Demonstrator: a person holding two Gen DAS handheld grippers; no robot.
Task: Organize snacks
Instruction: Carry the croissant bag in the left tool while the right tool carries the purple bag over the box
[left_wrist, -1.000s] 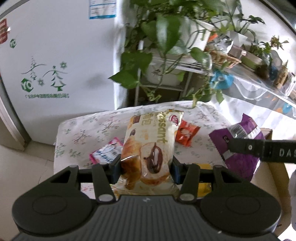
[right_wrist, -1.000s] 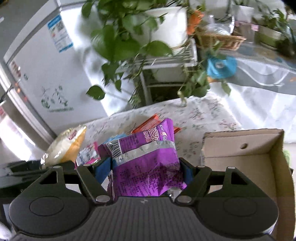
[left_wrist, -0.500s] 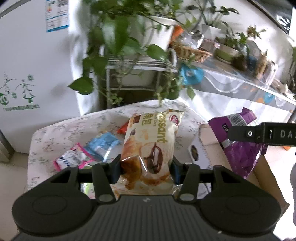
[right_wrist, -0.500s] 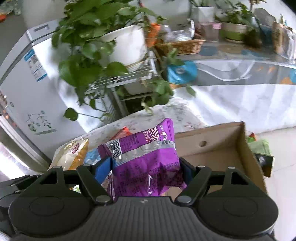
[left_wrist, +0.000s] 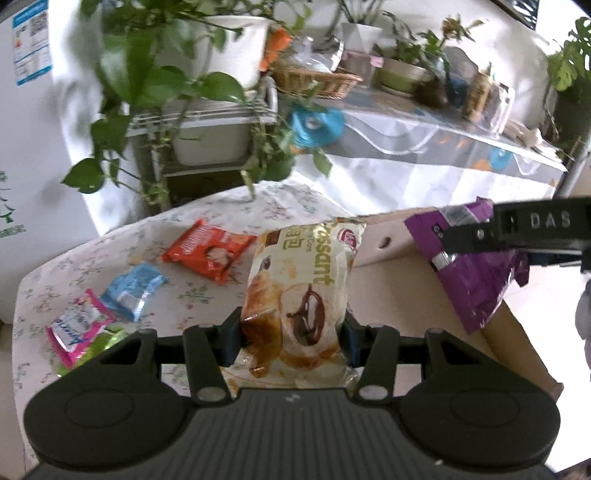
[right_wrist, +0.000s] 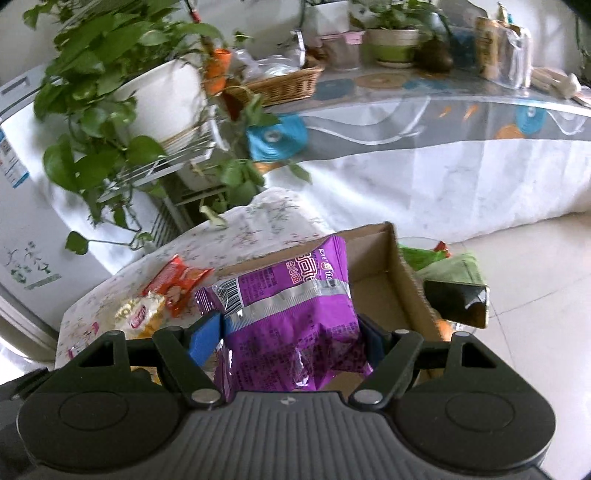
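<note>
My left gripper (left_wrist: 291, 332) is shut on a cream croissant packet (left_wrist: 306, 280), held upright over the near edge of a cardboard box (left_wrist: 391, 280). My right gripper (right_wrist: 291, 339) is shut on a purple snack bag (right_wrist: 295, 314), which hangs over the same cardboard box (right_wrist: 380, 291). In the left wrist view that purple bag (left_wrist: 476, 277) and one right finger show at the right, above the box. On the flowered tablecloth (left_wrist: 122, 243) lie an orange packet (left_wrist: 207, 251), a blue packet (left_wrist: 133, 291) and a pink packet (left_wrist: 77, 328).
Behind the low table stands a metal rack with a trailing plant in a white pot (left_wrist: 218, 48). A long table (right_wrist: 443, 122) with a wicker basket (right_wrist: 284, 85) and pots runs across the back. A white fridge (left_wrist: 22, 110) is at left. Bags and a dark carton (right_wrist: 458, 299) lie on the tiled floor right of the box.
Both grippers have swung to the right with their packets, from over the tablecloth to over the cardboard box. The loose packets on the table now lie to the left.
</note>
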